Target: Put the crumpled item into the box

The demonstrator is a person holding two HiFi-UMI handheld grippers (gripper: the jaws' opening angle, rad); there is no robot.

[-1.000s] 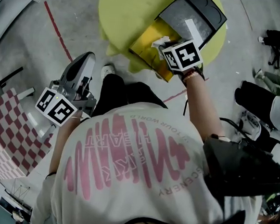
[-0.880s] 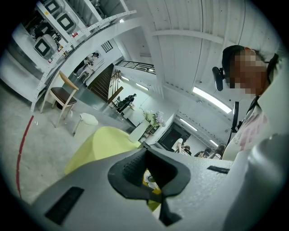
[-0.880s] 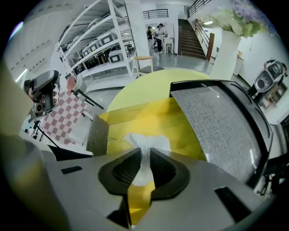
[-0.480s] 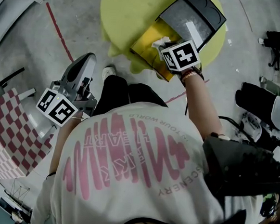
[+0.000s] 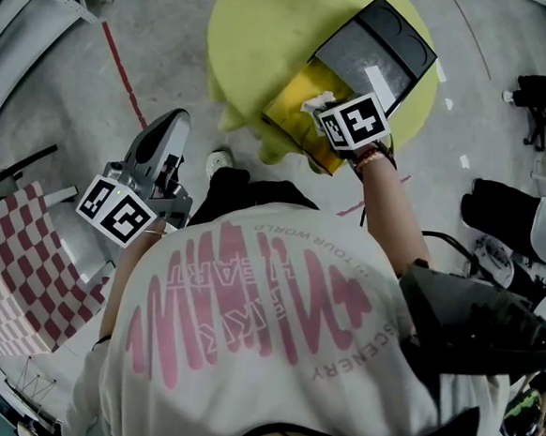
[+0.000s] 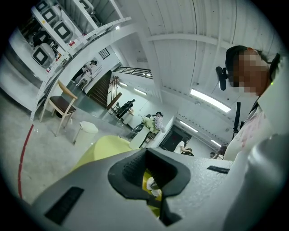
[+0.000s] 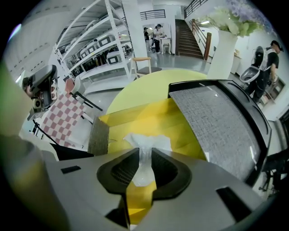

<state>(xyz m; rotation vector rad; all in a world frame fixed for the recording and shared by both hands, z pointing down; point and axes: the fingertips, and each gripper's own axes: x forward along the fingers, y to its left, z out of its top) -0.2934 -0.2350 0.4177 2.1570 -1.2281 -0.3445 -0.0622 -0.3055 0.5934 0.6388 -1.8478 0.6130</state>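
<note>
The left gripper [image 6: 151, 172] stood with its 2 jaws narrowly apart and empty. The right gripper [image 7: 144, 169] had just been opening its 2 jaws. The crumpled item [image 7: 145, 151] stood between the pads [image 7: 121, 170], touching both, above the yellow box [image 7: 153, 119] at the table's [image 5: 259, 33] near edge.

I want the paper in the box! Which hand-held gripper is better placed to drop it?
Right. The right hand-held gripper is over the yellow box with the crumpled tissue between its jaws, which have just been opening. The left hand-held gripper is empty and away from the box.
</note>
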